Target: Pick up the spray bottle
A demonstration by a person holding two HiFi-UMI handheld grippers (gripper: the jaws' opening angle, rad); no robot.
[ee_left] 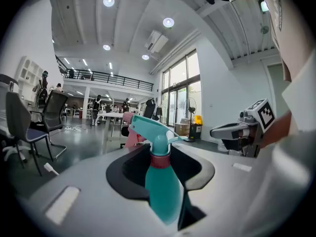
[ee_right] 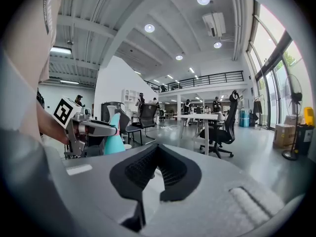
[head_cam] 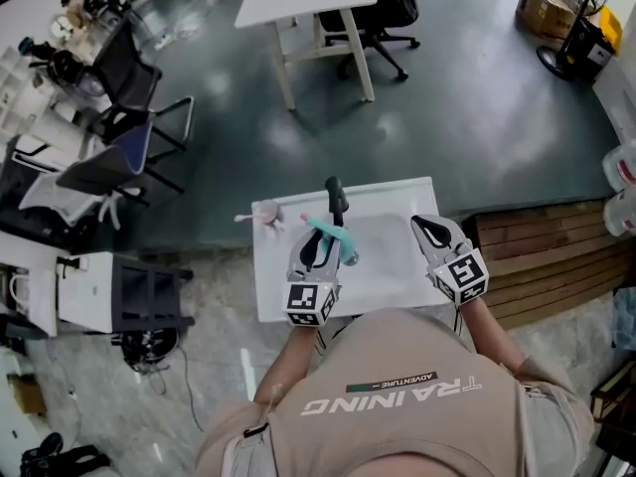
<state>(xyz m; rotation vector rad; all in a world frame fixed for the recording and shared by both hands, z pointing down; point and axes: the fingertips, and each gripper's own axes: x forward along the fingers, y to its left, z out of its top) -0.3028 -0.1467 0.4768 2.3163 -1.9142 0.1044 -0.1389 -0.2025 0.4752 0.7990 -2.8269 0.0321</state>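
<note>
Beige tee (head_cam: 397, 415) w/ white print; left tool (head_cam: 320, 249) & right tool (head_cam: 433, 233) grey, black-lined jaws, b/w marker cube (head_cam: 311, 304) behind each.

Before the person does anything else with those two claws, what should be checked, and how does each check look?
1. Left gripper clamped on the spray bottle: ok, its jaws hug the bottle just below the red collar.
2. Bottle upright, nozzle on top: ok.
3. Bottle lifted off the table: cannot tell.
4. Right gripper empty and apart from the bottle: ok.
5. Pink object on the table clear of both grippers: ok.
</note>
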